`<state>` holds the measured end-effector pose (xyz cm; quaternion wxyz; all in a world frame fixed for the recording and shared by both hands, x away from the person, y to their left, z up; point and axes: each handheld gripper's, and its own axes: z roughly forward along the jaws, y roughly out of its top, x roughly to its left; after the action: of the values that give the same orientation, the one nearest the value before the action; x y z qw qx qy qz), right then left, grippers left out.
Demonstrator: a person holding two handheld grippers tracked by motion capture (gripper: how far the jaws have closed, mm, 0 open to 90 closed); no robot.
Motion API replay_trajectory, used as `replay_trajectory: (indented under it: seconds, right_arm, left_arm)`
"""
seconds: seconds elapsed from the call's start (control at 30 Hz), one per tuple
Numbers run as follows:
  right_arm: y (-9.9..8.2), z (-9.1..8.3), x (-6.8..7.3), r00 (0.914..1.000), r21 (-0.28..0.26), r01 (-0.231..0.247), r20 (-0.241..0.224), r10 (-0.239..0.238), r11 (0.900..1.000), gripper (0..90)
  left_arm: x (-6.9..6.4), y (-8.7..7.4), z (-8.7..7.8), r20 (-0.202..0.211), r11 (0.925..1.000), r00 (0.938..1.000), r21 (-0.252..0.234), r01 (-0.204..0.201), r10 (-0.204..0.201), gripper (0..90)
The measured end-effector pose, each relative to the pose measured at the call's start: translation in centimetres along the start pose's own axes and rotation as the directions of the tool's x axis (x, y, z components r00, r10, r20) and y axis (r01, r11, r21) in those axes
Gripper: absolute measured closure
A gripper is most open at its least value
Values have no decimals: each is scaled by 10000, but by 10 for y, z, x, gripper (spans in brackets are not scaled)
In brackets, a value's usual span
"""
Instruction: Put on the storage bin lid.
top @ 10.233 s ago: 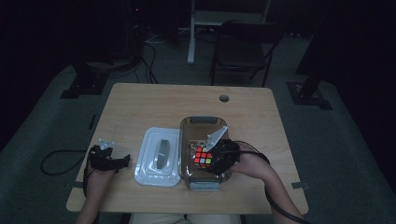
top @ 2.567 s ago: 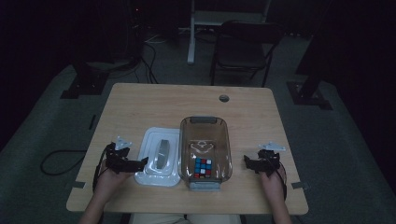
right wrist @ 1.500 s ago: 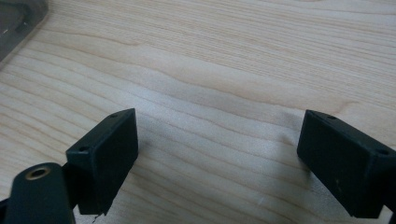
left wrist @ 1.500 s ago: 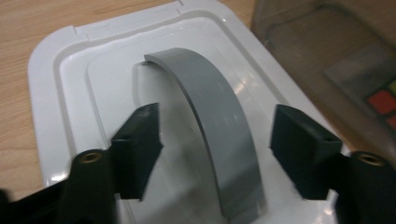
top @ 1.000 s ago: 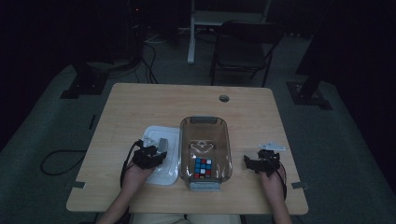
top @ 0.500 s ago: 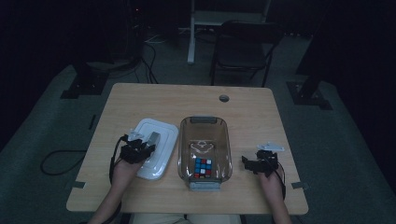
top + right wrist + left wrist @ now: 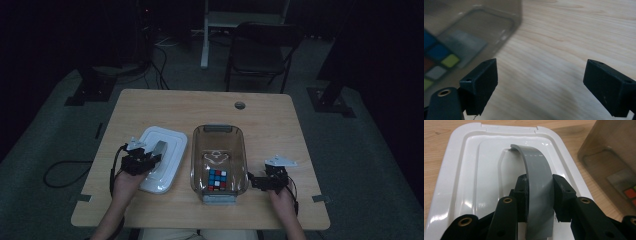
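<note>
high view: one lid (image 7: 162,157) handle (image 7: 159,148) clamped by left jaws, right jaws wide, empty.

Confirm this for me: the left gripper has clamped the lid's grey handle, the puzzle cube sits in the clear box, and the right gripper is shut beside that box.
One thing is wrong: the right gripper is open, not shut. The right gripper view shows its jaws wide apart over bare table with nothing between them. The rest holds: the left gripper grips the grey handle of the lid, and the puzzle cube lies in the clear box.
</note>
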<state>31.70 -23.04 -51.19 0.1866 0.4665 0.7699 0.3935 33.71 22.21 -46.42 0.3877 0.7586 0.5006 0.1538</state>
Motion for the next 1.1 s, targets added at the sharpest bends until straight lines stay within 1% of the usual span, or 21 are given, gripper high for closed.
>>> replay_trajectory:
  seconds: [0.07, 0.2, 0.3, 0.4, 0.5, 0.57, 0.6, 0.67, 0.73, 0.8, 0.9, 0.97, 1.0, 1.03, 1.1]
  right_arm:
    - [-1, -1, 4, 9998, -44, -13, -194, 12, 10000, 122]
    - [-2, 1, 11, 9987, -79, 198, -473, -201, 9998, 122]
    - [-1, 2, 17, 9964, -157, 389, -754, -399, 9991, 124]
    - [0, 3, 22, 9961, -127, 664, -577, -671, 9977, 126]
    - [-1, 2, 26, 9959, -147, 692, -579, -700, 9975, 126]
    - [-1, 3, 28, 9953, -146, 709, -651, -718, 9974, 126]
    - [-1, 3, 30, 9950, -163, 696, -700, -706, 9974, 126]
    - [-2, 5, 34, 9928, -166, 815, -873, -826, 9965, 126]
    - [-1, 7, 39, 9901, -113, 1031, -947, -1037, 9946, 126]
    - [-1, 7, 43, 9891, -209, 1142, -914, -1156, 9932, 126]
    - [1, 9, 46, 9877, -294, 1065, -1118, -1092, 9939, 126]
    - [1, 10, 49, 9865, -315, 1144, -1141, -1172, 9929, 126]
    - [2, 11, 50, 9864, -316, 1124, -1168, -1154, 9932, 126]
    - [2, 12, 51, 9860, -329, 1153, -1178, -1184, 9928, 126]
    - [3, 14, 52, 9855, -306, 1140, -1233, -1169, 9930, 126]
  left_arm:
    - [0, 1, -2, 0, 10000, 10000, -41, -16, 16, 693]
    - [3, 4, -8, 20, 9999, 10000, -107, 25, -25, 694]
    - [5, 7, -14, 74, 9995, 9999, -273, 130, -128, 694]
    - [7, 11, -20, 147, 9990, 9998, -401, 174, -168, 694]
    - [7, 14, -24, 242, 9990, 9997, -422, 116, -105, 694]
    - [7, 16, -27, 357, 9987, 9993, -475, 160, -143, 694]
    - [6, 18, -28, 342, 9986, 9993, -511, 146, -129, 694]
    - [6, 20, -31, 228, 9984, 9997, -569, 58, -45, 694]
    - [5, 24, -38, 339, 9973, 9994, -734, 87, -62, 694]
    - [4, 28, -44, 398, 9959, 9992, -909, 32, 4, 694]
    - [3, 35, -54, 334, 9933, 9993, -1148, -133, 172, 694]
    - [4, 40, -59, 290, 9920, 9993, -1246, -191, 229, 695]
    - [5, 42, -61, 324, 9913, 9992, -1306, -173, 217, 694]
    - [7, 44, -64, 438, 9901, 9989, -1399, -74, 137, 695]
    - [8, 48, -67, 621, 9894, 9980, -1452, -47, 138, 695]
